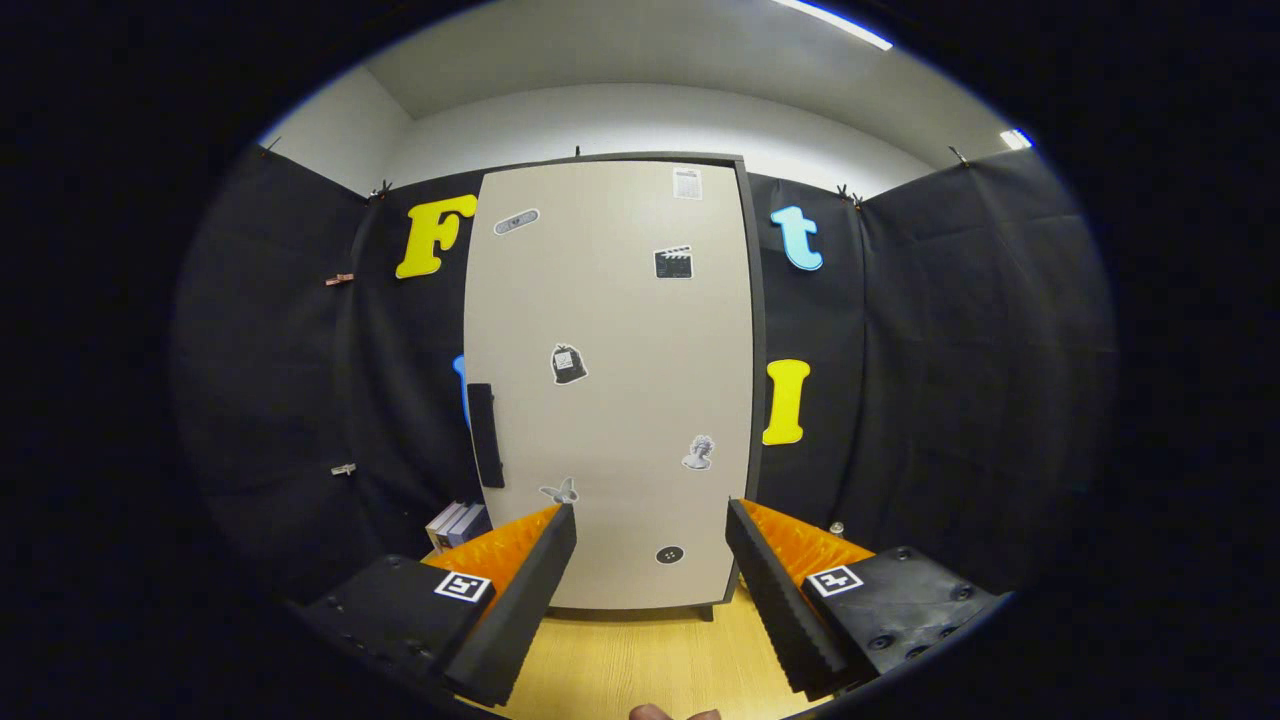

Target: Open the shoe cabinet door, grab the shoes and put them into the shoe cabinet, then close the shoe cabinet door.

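Gripper (650, 525) spread wide, fingers well apart, nothing held or touched between them. We see open air and floor in the gap.

Shoe cabinet (745, 330) stands upright straight beyond the fingers, on a wooden floor (640, 660). We note its door (610, 380) is shut, a pale flat panel set in a darker frame. A dark vertical handle (485, 435) sits on the door's left edge, a little below mid-height, beyond and above the left finger.

Stickers scattered over the door: an oval one (516, 221) near the cabinet's top left, a small printed square (687, 183) at top right, a clapperboard (673, 262) below that, a dark bag shape (567, 364) near the door's middle, a bust figure (699, 452) lower right, a butterfly (560, 491) lower left, a round button (669, 554) near the bottom.

Left of the cabinet's base we see a small stack of books (458, 523), partly hidden behind the left finger. Black cloth wall (950, 350) hangs behind and to both sides of the cabinet.

Shoes: we cannot make them out here. A fingertip (655, 712) of the person shows nearer than the gripper fingers, low over the floor.
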Action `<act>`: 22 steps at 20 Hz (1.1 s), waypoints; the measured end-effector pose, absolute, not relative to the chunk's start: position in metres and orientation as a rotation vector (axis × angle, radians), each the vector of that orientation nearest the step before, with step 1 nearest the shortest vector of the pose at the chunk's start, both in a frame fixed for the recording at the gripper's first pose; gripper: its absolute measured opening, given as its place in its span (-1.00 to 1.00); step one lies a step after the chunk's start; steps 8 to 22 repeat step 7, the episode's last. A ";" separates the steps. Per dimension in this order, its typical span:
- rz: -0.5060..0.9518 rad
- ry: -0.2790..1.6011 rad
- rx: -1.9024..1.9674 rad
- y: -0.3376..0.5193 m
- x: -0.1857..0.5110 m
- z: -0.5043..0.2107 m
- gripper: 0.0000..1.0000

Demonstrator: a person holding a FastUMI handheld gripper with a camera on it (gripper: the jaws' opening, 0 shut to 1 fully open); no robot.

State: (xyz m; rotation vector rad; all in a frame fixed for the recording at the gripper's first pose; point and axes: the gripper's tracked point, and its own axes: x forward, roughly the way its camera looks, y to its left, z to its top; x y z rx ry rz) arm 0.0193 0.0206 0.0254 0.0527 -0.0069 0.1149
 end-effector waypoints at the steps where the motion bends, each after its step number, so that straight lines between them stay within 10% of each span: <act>1: 0.116 -0.008 0.053 0.021 0.020 0.026 0.97; 22: 0.116 -0.006 0.068 0.020 0.023 0.024 0.97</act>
